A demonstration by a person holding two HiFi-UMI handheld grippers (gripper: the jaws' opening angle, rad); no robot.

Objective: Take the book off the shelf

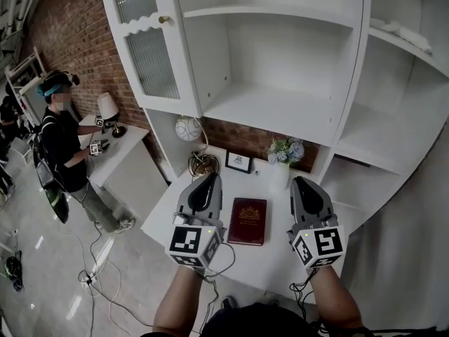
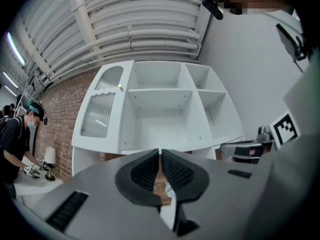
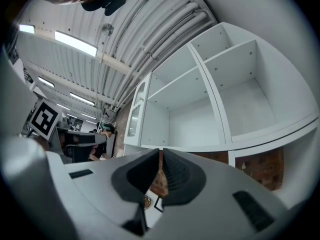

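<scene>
2 tongs hover side by side over a white table (image 1: 163, 220), each held from below by a bare forearm. Left tongs (image 1: 208, 177) have their jaws pressed together with nothing between them; right tongs (image 1: 302, 182) are likewise closed at the tips and grip nothing. Between the 2 tongs, touching neither, a dark red book (image 1: 247, 220) lies flat and closed on the table, cover up. Just beyond the book stand a small framed picture (image 1: 238, 162) and, nearer the right tongs, a white vase of flowers (image 1: 282, 163). Ahead of and above both tongs rises a white shelf (image 1: 280, 111). Far off to the left tongs' side, a person (image 1: 63, 146) stands at another table.
</scene>
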